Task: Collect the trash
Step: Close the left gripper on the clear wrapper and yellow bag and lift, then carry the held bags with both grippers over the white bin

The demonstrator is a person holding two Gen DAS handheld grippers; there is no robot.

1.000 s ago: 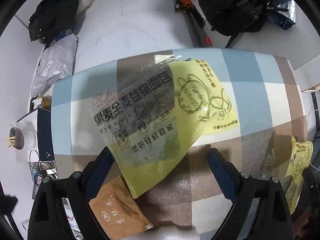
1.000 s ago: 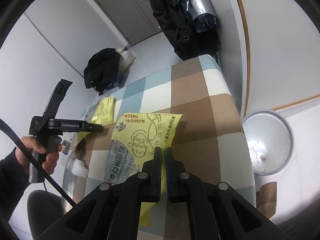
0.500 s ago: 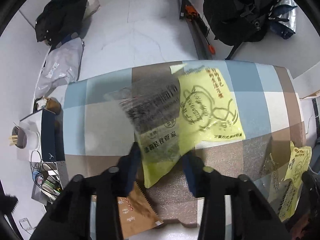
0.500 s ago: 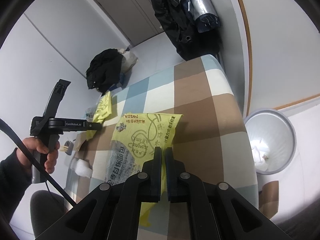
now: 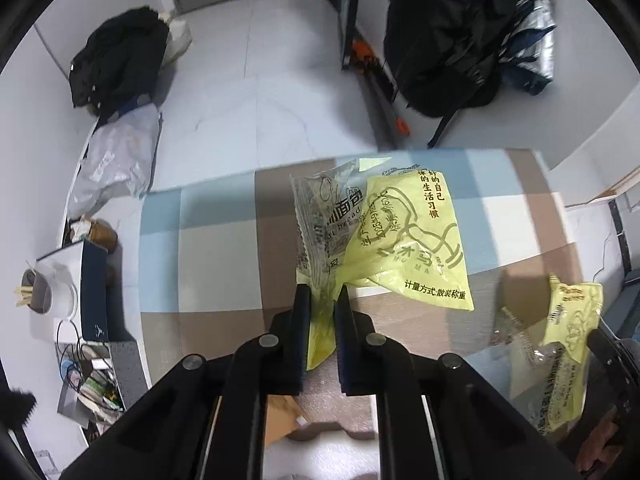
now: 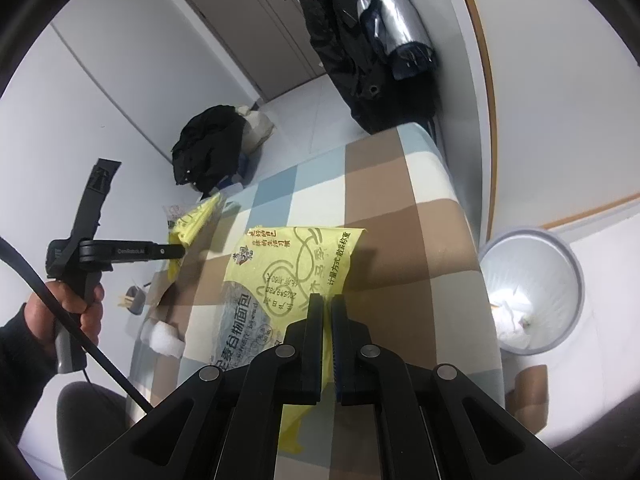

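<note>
My left gripper (image 5: 322, 294) is shut on a yellow and clear bread bag (image 5: 384, 236) and holds it lifted above the checked table (image 5: 216, 264). My right gripper (image 6: 327, 300) is shut on a second yellow bread bag (image 6: 296, 264), held over the table (image 6: 384, 184). That second bag also shows in the left wrist view (image 5: 568, 344) at the right. The left gripper (image 6: 176, 251) with its bag (image 6: 196, 216) shows at the left of the right wrist view. A white trash bin (image 6: 532, 292) with paper inside stands on the floor right of the table.
A brown paper packet (image 5: 280, 420) and white foam (image 5: 336, 456) lie near the table's front edge. White foam (image 6: 166, 338) sits at the table's left side. Black coats (image 5: 444, 36) hang beyond the table. A dark box (image 5: 94, 292) and cup (image 5: 36, 296) stand left.
My left gripper closed from wide open onto the bread bag and lifted it off the table, crumpling it. The right gripper kept its hold on the second bag.
</note>
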